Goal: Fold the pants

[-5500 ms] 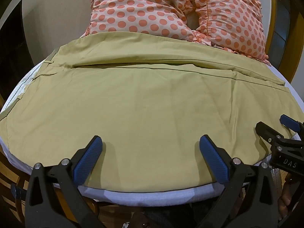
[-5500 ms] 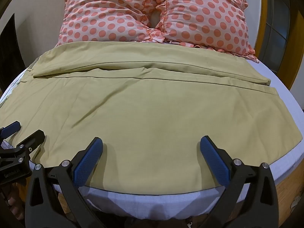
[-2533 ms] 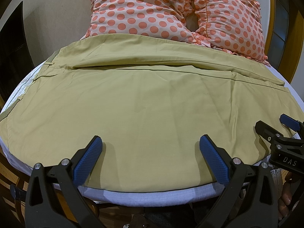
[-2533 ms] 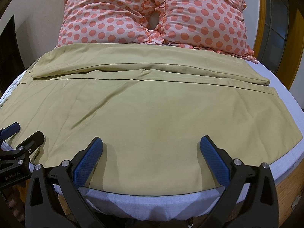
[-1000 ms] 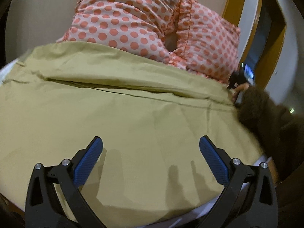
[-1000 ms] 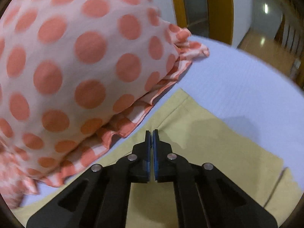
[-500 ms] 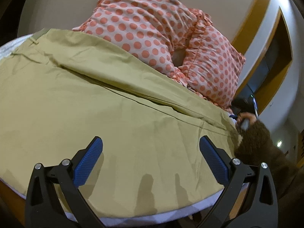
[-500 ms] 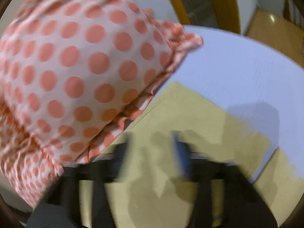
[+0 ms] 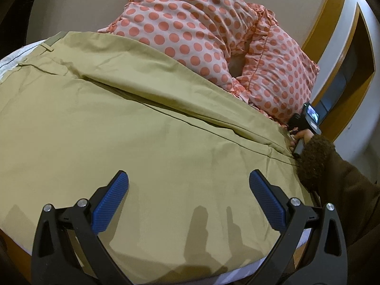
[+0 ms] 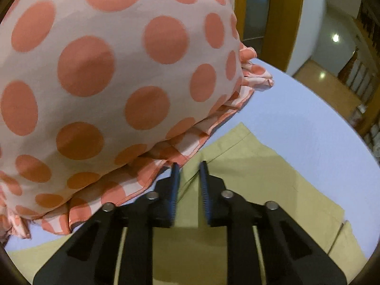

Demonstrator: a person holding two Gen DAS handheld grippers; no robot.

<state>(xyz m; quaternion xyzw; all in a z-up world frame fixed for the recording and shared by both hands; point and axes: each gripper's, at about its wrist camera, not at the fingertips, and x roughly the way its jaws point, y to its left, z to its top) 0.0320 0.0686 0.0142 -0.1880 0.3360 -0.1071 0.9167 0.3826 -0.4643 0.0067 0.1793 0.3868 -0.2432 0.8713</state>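
Wide apart for the jaws of the left gripper (image 9: 188,178), holding nothing and hovering above the near side of the cloth, probably waiting for the other side to be ready. Nearly together for the jaws of the right gripper (image 10: 189,166), with only a narrow gap, green cloth showing through it. Not yet a firm pinch, as far as can be judged.

Across most of the bed sheet (image 10: 296,109), from 9 o'clock to 3 o'clock in the left view: the pants (image 9: 142,130), spread flat, one leg lying partly over the other, far edge pushed up against the polka-dot pillows (image 9: 190,23). Laid out so, most likely, to let both ends be lifted together for a fold.

At 3 o'clock in the left view, the fuzzy brown sleeve (image 9: 315,156), reaching to the leg end; from there no sight of the right fingertips. In the right view, aimed at the hem corner (image 10: 237,133) at 1 o'clock, just beside the pillow frill (image 10: 190,147). Seems chosen as a clean corner to grasp.

At 10 o'clock in the left view, a belt loop (image 9: 47,45) marking the waist end.

Hard to tell: whether a cloth layer already sits between the right pads. Hidden: the far edge of the pants under the frill. Cut off: the near edge of the bed behind the left fingers.
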